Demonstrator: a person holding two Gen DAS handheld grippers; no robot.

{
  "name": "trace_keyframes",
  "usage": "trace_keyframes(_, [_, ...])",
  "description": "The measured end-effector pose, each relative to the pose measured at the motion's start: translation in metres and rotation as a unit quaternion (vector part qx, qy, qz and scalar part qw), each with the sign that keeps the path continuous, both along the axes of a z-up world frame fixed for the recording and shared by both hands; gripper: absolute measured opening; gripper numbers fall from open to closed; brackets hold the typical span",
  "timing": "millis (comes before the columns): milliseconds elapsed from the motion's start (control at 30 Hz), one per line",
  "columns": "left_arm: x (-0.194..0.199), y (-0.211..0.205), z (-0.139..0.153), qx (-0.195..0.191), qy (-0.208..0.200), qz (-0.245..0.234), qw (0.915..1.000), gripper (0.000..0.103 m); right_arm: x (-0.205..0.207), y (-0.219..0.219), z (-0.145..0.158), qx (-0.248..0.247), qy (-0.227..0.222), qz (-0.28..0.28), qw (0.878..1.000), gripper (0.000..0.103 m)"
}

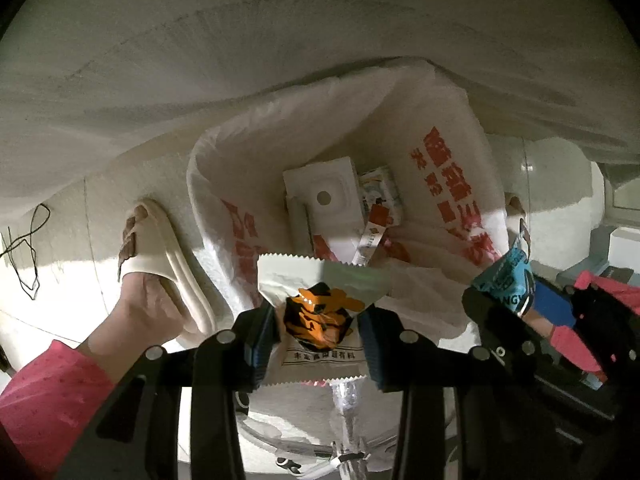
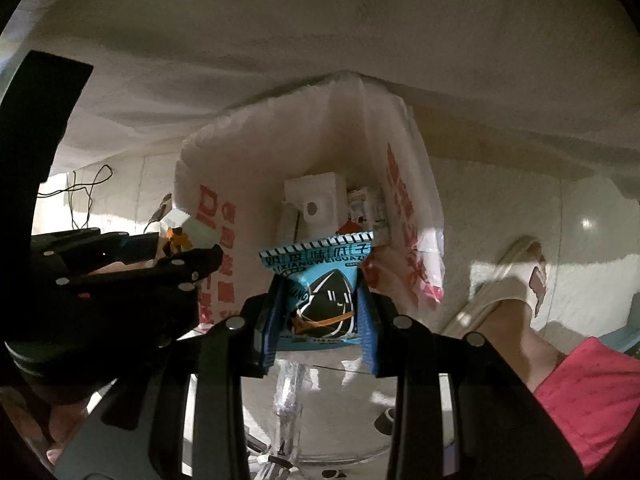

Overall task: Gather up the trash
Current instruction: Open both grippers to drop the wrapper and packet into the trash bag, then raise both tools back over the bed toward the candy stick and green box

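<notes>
We hold both grippers nose-down over the mouth of a white plastic bag [image 1: 404,168] with red lettering, each one carrying a snack wrapper bound for it. The left gripper [image 1: 320,344] is clamped on a white wrapper with an orange-and-black print [image 1: 320,304], its blue pads pressing the packet from both sides; the right gripper [image 2: 318,328] pinches a blue sunflower-seed packet [image 2: 320,284] the same way, and in the left wrist view that packet shows at three o'clock, just beside the bag's right rim. Already in the bag, at twelve o'clock from both wrappers, lie a white carton with a round hole [image 1: 324,196] and a small printed box [image 1: 380,192]. A foot in a cream slipper [image 1: 160,256] stands at nine o'clock of the bag, near its wall. To do this step well, we judge, each wrapper should be brought well inside the rim before the jaws part, since light foil can catch on the limp, sagging edge and slide out onto the tiled floor [image 2: 580,216]. Releasing one at a time would keep the two grippers, now close together, from knocking each other or folding the opening shut.
</notes>
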State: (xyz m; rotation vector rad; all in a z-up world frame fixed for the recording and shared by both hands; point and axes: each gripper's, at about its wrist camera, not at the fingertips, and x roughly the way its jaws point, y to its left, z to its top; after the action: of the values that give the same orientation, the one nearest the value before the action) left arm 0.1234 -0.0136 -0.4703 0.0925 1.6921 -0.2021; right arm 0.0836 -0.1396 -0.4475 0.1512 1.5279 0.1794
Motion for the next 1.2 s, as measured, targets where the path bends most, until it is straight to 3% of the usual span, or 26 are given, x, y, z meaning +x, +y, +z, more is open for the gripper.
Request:
trace_keyframes(433, [0.01, 0.008, -0.014, -0.025, 0.026, 0.031, 0.9989, 0.038, 0.008, -0.005, -0.024, 0.011, 0.023, -0.011, 1.0, 0.033])
trace_keyframes(500, [0.011, 0.007, -0.016, -0.028, 0.028, 0.034, 0.9986, 0.04, 0.007, -0.004, -0.026, 0.012, 0.024, -0.008, 1.0, 0.033])
trace_keyframes(567, [0.012, 0.005, -0.016, -0.021, 0.026, 0.034, 0.9989, 0.056, 0.007, -0.003, -0.027, 0.014, 0.022, -0.002, 1.0, 0.033])
trace_keyframes(633, [0.012, 0.005, -0.016, -0.027, 0.024, 0.035, 0.9987, 0.067, 0.008, -0.002, -0.027, 0.014, 0.019, 0.003, 1.0, 0.041])
trace_keyframes(700, [0.013, 0.006, -0.016, -0.036, 0.027, 0.043, 0.998, 0.076, 0.007, -0.005, -0.028, 0.018, 0.018, -0.001, 1.0, 0.059])
trace_keyframes(833, [0.014, 0.011, -0.016, -0.041, 0.028, 0.054, 0.9973, 0.08, 0.008, -0.008, -0.028, 0.017, 0.018, -0.006, 1.0, 0.06])
trace_keyframes(1033, [0.0, 0.022, -0.008, -0.004, 0.014, 0.058, 0.9982, 0.08, 0.005, -0.006, -0.027, 0.014, 0.031, -0.003, 0.999, 0.064])
trace_keyframes(1100, [-0.011, 0.026, 0.004, -0.012, 0.006, 0.058, 0.9983, 0.08, 0.001, -0.005, -0.021, 0.006, 0.032, 0.009, 0.999, 0.074])
trace_keyframes(1200, [-0.022, 0.024, 0.032, 0.003, -0.034, 0.029, 0.999, 0.08, -0.007, -0.001, -0.005, -0.012, 0.018, 0.035, 0.999, 0.076])
